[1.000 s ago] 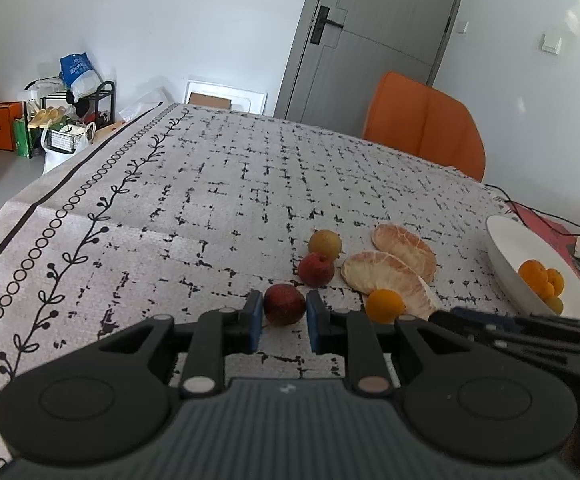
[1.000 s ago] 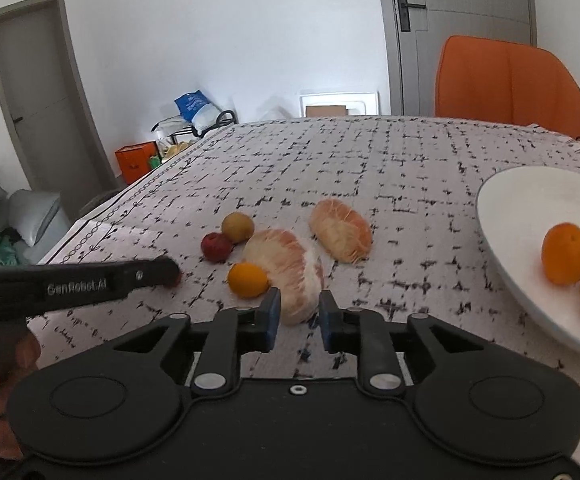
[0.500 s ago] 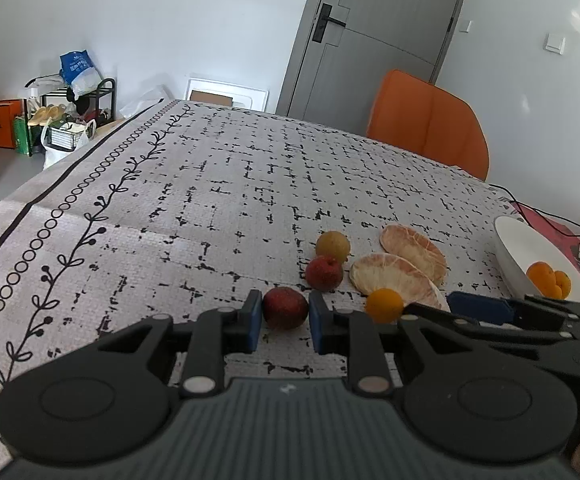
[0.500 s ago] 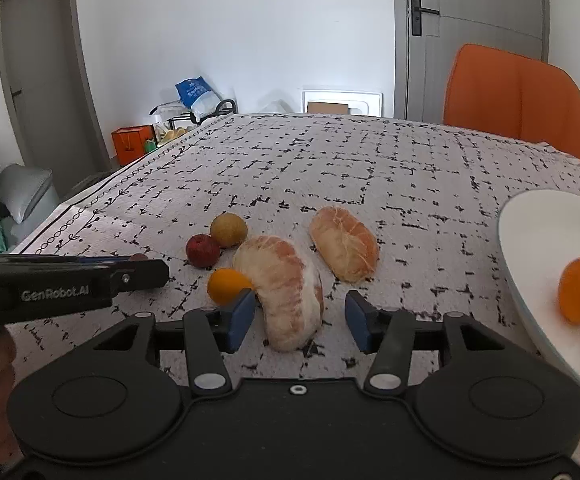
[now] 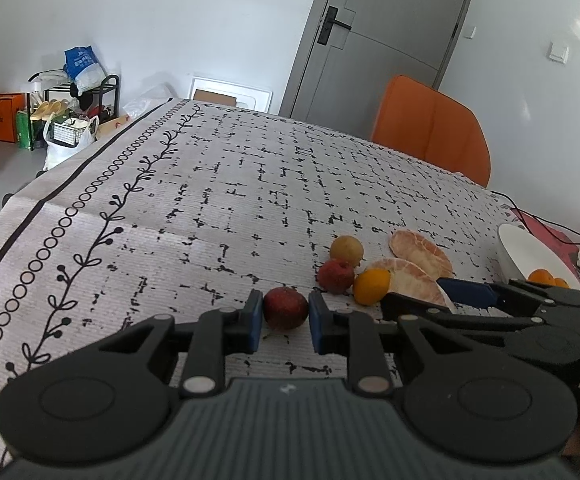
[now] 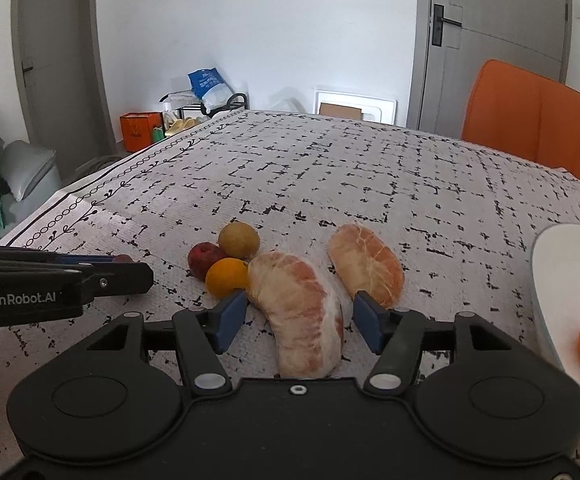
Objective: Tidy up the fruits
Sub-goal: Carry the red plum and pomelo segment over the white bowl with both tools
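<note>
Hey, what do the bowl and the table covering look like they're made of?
The bowl looks like glazed ceramic, possibly melamine: plain white, smooth, with a soft sheen along its rim. The cloth looks like woven fabric with a matte finish: fine ribbed texture, printed black dashes, and a crease near its vine border.

A cluster of fruit is laid on the tablecloth (image 6: 370, 168). In the right wrist view, the near pomelo piece (image 6: 298, 308) is positioned centrally, with the far pomelo piece (image 6: 366, 264) to its right. The orange (image 6: 226, 276) is set against its left side, the apple (image 6: 202, 258) behind that, and the round fruit (image 6: 238, 238) furthest back. The bowl (image 6: 558, 280) is located at the right edge; a chair (image 6: 530, 120) is placed behind the table.
</note>
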A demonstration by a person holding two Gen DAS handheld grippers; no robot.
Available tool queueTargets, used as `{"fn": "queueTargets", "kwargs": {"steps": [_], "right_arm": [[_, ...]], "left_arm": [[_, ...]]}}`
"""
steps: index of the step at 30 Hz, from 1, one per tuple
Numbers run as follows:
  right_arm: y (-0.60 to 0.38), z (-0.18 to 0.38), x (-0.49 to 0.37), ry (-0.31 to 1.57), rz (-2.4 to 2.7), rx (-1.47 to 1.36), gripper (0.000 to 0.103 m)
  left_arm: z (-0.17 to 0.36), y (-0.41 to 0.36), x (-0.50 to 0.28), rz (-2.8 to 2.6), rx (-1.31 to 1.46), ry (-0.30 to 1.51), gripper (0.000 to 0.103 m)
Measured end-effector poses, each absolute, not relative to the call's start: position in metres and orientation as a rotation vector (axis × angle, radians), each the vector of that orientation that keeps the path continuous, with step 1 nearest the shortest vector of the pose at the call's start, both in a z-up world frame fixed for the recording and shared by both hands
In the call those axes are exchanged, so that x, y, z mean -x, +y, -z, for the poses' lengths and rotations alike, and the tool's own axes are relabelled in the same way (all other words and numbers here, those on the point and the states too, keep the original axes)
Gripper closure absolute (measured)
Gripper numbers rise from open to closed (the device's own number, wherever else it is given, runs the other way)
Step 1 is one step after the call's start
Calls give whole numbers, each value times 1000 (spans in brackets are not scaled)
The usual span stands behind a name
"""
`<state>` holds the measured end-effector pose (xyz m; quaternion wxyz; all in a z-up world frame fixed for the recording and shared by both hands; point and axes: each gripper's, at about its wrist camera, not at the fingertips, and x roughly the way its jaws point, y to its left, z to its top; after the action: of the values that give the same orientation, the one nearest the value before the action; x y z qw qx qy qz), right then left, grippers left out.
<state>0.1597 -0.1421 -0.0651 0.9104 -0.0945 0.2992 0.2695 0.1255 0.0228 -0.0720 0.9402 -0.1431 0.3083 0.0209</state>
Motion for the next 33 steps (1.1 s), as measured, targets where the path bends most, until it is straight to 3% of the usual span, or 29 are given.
{"fn": "queueTargets", "kwargs": {"steps": [3, 7, 33], "right_arm": [[-143, 65, -160, 614, -563, 194, 57], [-145, 64, -155, 609, -565, 200, 63], [-223, 34, -123, 526, -458, 46, 64]], "left_arm": [[72, 22, -125, -42, 292, 628, 81], [69, 21, -123, -38, 290, 621, 81], [43, -33, -123, 56, 223, 570, 81]]}}
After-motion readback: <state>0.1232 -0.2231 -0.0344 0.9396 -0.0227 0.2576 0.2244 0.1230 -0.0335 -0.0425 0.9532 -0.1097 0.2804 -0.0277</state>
